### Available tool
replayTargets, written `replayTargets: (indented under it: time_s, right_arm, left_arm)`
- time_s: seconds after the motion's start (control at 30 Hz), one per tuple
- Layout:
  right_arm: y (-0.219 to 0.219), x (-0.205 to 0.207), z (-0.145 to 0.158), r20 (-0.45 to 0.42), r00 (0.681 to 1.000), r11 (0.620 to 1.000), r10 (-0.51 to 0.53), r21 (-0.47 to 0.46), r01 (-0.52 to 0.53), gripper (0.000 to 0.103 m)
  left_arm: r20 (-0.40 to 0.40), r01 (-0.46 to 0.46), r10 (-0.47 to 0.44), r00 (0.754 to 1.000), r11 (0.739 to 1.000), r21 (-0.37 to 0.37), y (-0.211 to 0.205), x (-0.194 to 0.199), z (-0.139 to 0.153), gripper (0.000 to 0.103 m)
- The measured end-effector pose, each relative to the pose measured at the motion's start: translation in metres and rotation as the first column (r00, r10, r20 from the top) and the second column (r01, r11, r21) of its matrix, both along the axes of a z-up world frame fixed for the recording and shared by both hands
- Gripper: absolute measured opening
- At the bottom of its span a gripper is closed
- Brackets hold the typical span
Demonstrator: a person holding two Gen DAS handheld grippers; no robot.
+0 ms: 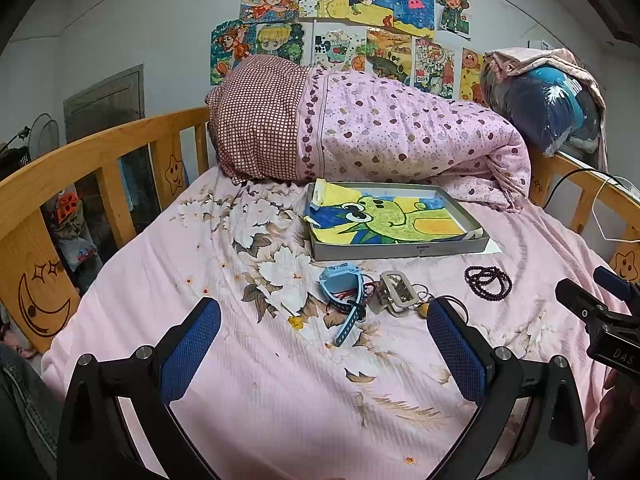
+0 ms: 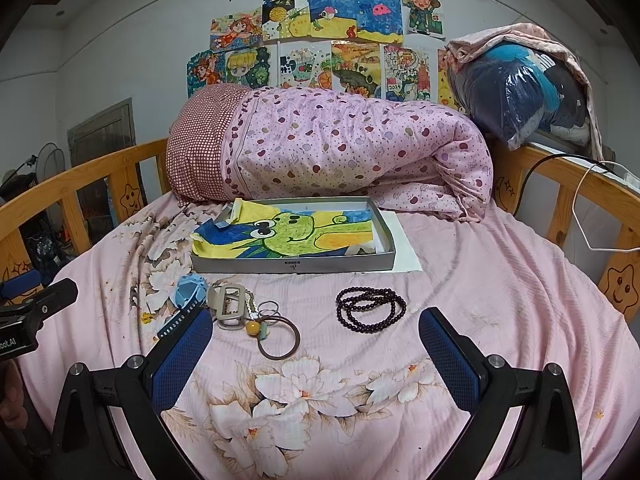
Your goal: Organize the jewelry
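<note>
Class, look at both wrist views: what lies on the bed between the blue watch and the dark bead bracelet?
Between the watch and bracelet lie a beige clip, small rings, and a brown hair tie with a yellow bead. The right wrist view shows it best.

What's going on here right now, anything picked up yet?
Nothing yet. A person holds a tool in each hand over a bed; the left tool and right tool are both open and empty. On the pink sheet lie a dark bead bracelet, a blue watch, a beige clip and a brown hair tie. Behind them sits a shallow grey box lined with a crayon drawing, holding no jewelry so far.
</note>
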State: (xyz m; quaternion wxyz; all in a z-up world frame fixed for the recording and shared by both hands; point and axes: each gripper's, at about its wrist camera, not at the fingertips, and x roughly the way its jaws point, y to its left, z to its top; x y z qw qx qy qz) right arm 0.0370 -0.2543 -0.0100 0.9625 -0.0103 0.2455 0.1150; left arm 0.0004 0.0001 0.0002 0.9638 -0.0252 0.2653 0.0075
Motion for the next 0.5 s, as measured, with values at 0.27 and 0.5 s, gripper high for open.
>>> replayTargets:
  time_s: [0.27, 0.5]
  right_arm:
    - [0.0001, -0.0001, 0.0003, -0.001, 1.000, 1.000, 0.000, 0.000, 0.000, 0.103]
    - [0.0003, 0.0000, 0.0004, -0.002, 1.000, 1.000, 0.000, 0.001, 0.000, 0.103]
  left_arm:
    - [0.000, 0.000, 0.000, 1.000, 1.000, 0.000, -0.0010, -0.0013, 0.0004, 0.101]
    - [-0.002, 0.001, -0.001, 1.000, 1.000, 0.001, -0.0009, -0.0012, 0.0004, 0.101]
